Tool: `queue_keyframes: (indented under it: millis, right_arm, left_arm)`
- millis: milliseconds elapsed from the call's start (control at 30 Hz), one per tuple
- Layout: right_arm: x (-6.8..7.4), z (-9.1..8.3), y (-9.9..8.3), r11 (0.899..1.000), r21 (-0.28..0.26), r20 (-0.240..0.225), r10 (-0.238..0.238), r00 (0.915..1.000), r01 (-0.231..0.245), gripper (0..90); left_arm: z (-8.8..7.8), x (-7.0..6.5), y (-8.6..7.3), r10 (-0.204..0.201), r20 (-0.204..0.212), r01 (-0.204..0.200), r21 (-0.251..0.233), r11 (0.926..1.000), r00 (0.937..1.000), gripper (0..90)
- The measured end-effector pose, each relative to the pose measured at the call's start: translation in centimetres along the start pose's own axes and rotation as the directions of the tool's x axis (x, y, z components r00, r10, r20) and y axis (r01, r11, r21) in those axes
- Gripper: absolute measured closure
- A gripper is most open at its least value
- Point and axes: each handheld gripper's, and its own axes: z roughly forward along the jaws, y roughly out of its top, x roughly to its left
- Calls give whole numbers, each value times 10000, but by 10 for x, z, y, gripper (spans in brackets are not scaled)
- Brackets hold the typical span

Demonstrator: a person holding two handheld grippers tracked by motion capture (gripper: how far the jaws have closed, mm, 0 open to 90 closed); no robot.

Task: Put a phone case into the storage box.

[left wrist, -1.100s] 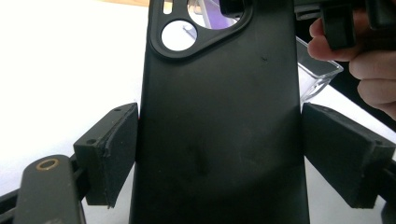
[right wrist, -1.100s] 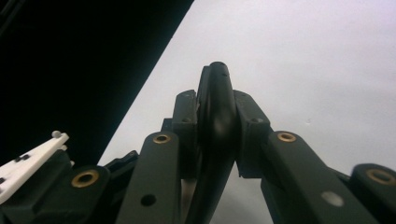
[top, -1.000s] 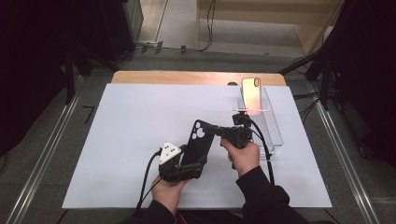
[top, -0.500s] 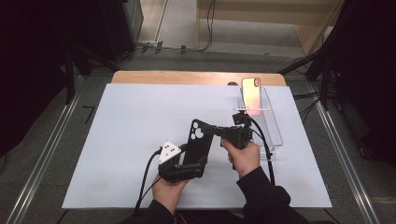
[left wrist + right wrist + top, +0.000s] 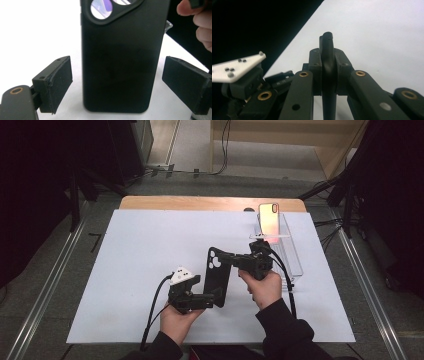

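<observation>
Handover step: black phone case is pinched edge-on by the right tongs near the tabletop's front edge, left tongs just opened wide around it; next, left withdrawal is judged needed.

The jaws of the left gripper have just been opening and now stand apart from the black phone case, a gap visible on either side of it, though the case still lies between them. In the high view the left gripper is seen slightly lower relative to the case than before.
</observation>
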Motion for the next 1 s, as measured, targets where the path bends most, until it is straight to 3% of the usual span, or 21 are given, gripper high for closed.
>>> queue_keyframes:
  millis: [200,367,533,667,767,933,1000]
  right_arm:
    - [6,-4,0,9945,153,287,-1036,9942,1032,771]
    - [6,-6,0,9886,260,133,-1489,9888,1485,771]
    - [8,-9,0,9755,326,8,-2175,9761,2174,770]
    - [7,-10,-1,9711,473,-355,-2325,9719,2340,770]
    - [7,-11,-1,9698,588,-672,-2329,9702,2369,770]
    - [7,-13,-3,9484,780,-914,-3003,9495,3075,770]
    - [6,-15,-3,9450,819,-1108,-3073,9452,3168,770]
  left_arm:
    - [-5,6,9,68,626,-107,616,9980,9980,135]
    - [-9,17,18,192,979,-313,1234,9919,9950,140]
    - [-14,22,25,335,1223,-515,1474,9877,9919,148]
    - [-16,23,30,532,1386,-799,1946,9776,9889,145]
    - [-20,25,35,643,1694,-978,1976,9754,9835,145]
    - [-23,27,42,791,2122,-1257,2161,9683,9740,146]
    - [-24,27,45,736,2423,-1345,2452,9601,9674,146]
